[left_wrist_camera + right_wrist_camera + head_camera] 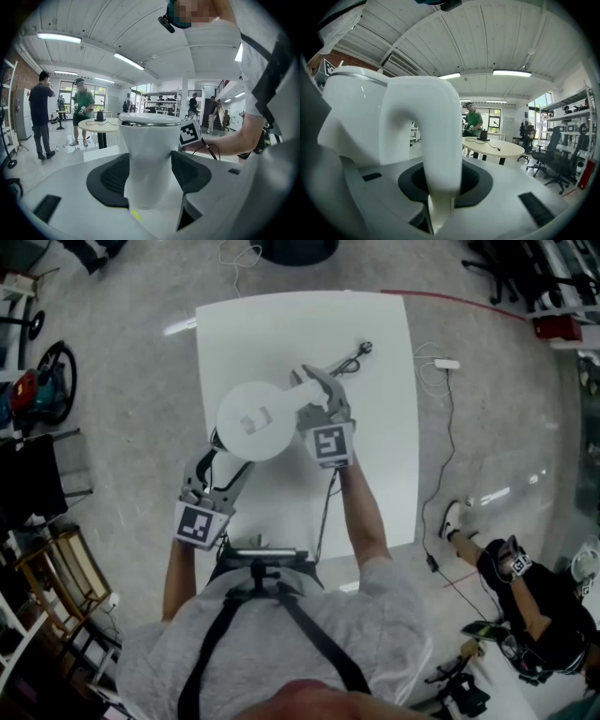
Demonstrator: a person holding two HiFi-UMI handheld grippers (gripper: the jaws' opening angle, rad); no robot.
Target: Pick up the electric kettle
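The white electric kettle [255, 420] stands on the white table [380, 474], its round lid facing up at me. My left gripper [217, 444] comes at it from the near left. In the left gripper view the kettle's body [147, 154] fills the gap and both black pads [112, 180] lie against its sides. My right gripper [314, 388] reaches the kettle's right side. In the right gripper view the curved white handle [433, 136] runs down between the jaws, and the dark pads [476, 180] close on it.
A grey cord with a plug [354, 352] lies on the table behind the kettle. A white power strip [446, 364] and cables lie on the floor to the right. A person [525, 606] crouches at the lower right. Carts and gear [42, 390] crowd the left.
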